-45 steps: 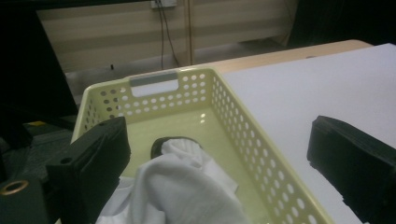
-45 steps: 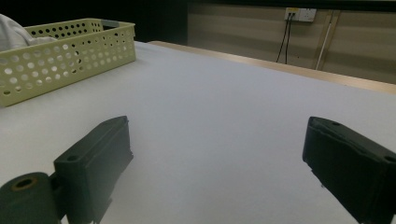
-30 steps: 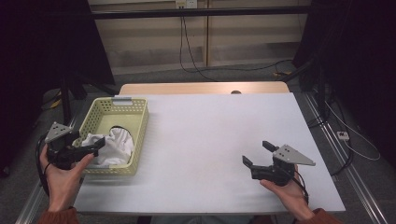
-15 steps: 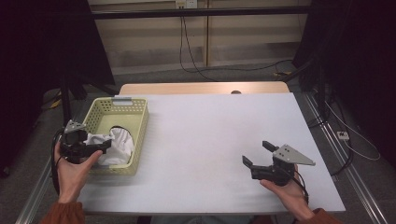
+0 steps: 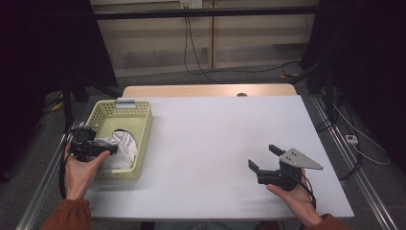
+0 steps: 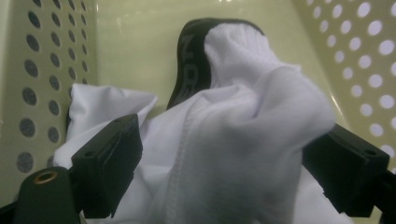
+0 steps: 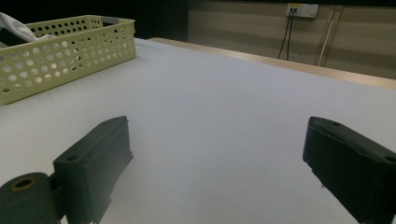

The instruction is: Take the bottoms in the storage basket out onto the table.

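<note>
A pale green perforated basket [image 5: 125, 103] stands at the table's left and holds a crumpled white cloth [image 5: 122, 146] with a black band [image 6: 189, 56]. My left gripper [image 5: 112, 151] reaches into the basket from its left side. Its jaws have just been closing, and a raised fold of the white cloth [image 6: 243, 140] lies between them; they still stand wide, so I read the left gripper [image 6: 224, 154] as open. My right gripper [image 5: 262, 156] rests low over the table at the front right, open, with nothing between its jaws [image 7: 215, 154].
The white table [image 5: 215, 129] stretches between the two hands. The basket [image 7: 70, 51] shows far left in the right gripper view, with cloth [image 7: 14, 23] peeking above its rim. Cables hang along the back wall; dark stands flank the table.
The left hand has moved forward and down into the basket, onto the white cloth. The right hand has stayed put.
</note>
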`<action>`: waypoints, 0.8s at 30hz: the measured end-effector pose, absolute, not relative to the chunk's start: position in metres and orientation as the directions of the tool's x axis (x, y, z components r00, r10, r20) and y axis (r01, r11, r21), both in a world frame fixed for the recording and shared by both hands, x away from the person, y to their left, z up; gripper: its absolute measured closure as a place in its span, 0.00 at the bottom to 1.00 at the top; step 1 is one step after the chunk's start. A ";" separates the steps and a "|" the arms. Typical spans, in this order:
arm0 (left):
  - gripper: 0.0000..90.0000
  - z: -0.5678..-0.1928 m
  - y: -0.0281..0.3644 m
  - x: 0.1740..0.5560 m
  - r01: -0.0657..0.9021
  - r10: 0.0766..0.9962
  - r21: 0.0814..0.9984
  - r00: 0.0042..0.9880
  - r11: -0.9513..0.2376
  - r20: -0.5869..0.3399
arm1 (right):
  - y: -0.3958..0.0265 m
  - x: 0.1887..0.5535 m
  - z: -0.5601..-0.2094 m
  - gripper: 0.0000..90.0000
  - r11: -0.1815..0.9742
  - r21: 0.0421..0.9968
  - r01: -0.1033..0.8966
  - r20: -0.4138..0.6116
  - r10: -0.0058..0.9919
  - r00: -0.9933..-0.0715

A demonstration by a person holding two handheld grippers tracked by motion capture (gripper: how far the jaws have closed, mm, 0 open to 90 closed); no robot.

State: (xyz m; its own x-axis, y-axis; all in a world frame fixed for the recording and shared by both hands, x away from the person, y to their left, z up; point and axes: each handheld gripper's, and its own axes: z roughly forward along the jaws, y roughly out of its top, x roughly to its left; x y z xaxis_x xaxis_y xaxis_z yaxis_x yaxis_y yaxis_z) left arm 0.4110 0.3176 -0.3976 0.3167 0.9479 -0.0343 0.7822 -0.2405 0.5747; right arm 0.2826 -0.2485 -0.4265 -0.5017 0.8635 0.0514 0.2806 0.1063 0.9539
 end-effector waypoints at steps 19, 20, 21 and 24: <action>0.79 -0.403 0.308 0.411 0.835 0.938 0.456 0.346 -0.309 0.002 | -0.249 0.282 -0.427 0.08 0.108 0.953 0.285 0.052 0.862 -0.504; 0.83 -0.402 0.308 0.411 0.833 0.937 0.458 0.349 -0.311 0.001 | -0.249 0.282 -0.427 0.08 0.110 0.953 0.283 0.051 0.862 -0.504; 0.85 -0.402 0.309 0.410 0.830 0.937 0.462 0.351 -0.311 0.001 | -0.249 0.282 -0.427 0.08 0.109 0.953 0.283 0.051 0.862 -0.504; 0.87 -0.400 0.310 0.407 0.824 0.939 0.486 0.342 -0.291 -0.017 | -0.249 0.282 -0.426 0.08 0.108 0.953 0.283 0.052 0.862 -0.504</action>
State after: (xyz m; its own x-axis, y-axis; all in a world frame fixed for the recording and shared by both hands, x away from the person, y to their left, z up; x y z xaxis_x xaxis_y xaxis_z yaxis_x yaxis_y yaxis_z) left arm 0.4074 0.3096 -0.4003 0.3422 0.9395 -0.0174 0.8240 -0.2912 0.4860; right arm 0.2822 -0.2492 -0.4265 -0.5042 0.8620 0.0518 0.2826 0.1080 0.9532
